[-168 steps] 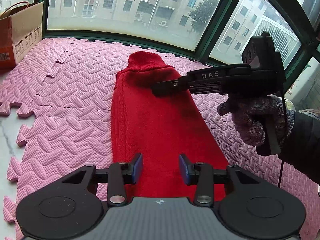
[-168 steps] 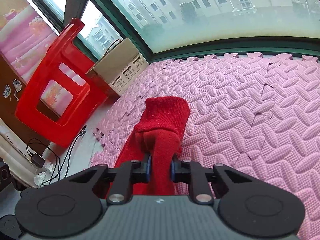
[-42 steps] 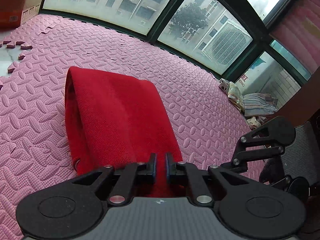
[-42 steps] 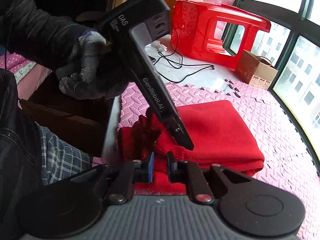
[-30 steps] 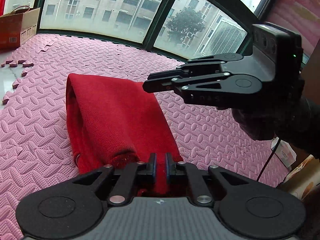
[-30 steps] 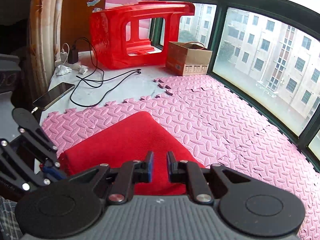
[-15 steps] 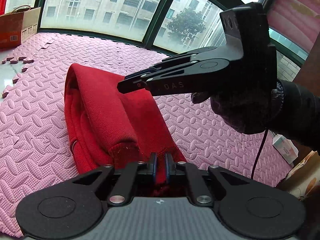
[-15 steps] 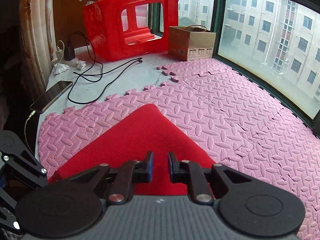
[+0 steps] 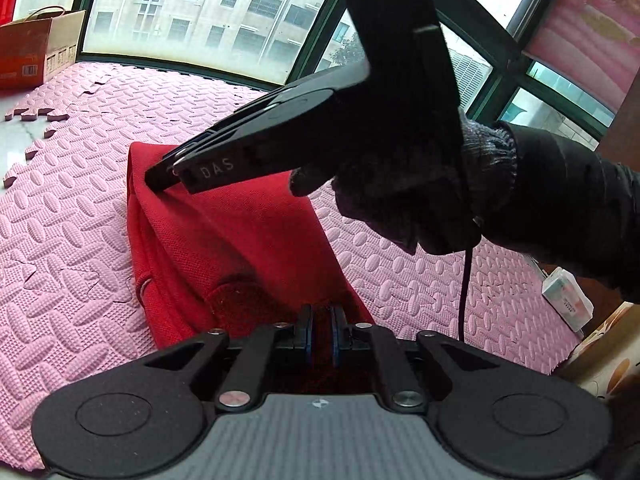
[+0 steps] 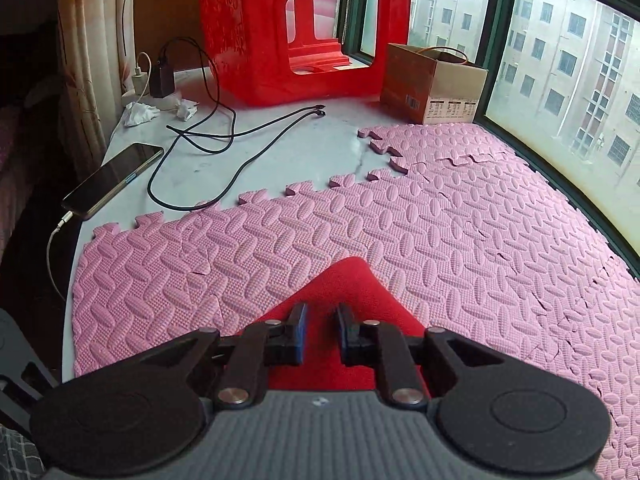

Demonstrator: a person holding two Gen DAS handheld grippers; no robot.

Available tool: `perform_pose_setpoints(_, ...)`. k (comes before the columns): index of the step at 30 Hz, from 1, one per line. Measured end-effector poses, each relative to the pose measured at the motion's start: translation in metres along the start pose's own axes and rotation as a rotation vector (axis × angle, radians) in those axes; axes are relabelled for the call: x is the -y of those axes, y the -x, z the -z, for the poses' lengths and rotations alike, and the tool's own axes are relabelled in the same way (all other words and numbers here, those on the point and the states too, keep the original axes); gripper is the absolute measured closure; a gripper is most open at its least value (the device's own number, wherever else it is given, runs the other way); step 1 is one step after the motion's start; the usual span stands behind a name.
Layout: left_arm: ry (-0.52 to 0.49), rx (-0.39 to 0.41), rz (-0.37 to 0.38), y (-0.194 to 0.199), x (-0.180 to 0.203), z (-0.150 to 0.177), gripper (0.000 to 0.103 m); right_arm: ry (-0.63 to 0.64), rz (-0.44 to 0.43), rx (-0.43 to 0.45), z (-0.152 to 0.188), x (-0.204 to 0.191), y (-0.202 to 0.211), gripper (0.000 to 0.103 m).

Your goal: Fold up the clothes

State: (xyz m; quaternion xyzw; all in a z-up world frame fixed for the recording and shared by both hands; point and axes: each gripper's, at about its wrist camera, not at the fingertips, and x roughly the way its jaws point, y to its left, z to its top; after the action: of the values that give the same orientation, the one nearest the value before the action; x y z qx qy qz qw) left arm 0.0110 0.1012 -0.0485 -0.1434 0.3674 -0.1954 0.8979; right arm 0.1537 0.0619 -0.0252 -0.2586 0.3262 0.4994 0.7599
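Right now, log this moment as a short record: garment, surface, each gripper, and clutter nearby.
garment: red sweater, folded, lying on the mat
surface: pink foam mat
left gripper: shut on the sweater's near edge
right gripper: slightly apart above the sweater's far corner; contact unclear
right hand: gloved
clutter: phone, black cables, red stool, cardboard box
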Motion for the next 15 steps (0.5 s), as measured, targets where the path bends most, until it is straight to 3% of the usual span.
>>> perform_pose_setpoints(5, 0.006, -0.001, -0.002, 0.001, -0.002, 0.001, 0.094, -0.004, 0.006, -0.025, -0.005, 0.002, -0.023, 0.088)
perform_pose_setpoints(11, 0.006, -0.004, 0.005, 0.001, -0.002, 0.001, 0.094, -0.109, 0.030, 0.011, 0.002, 0.036, 0.018, 0.088)
perform_pose_setpoints(15, 0.009, -0.004, 0.009, 0.001, -0.002, 0.002, 0.094, -0.148, 0.099, -0.030, 0.026, 0.057, 0.035, 0.088)
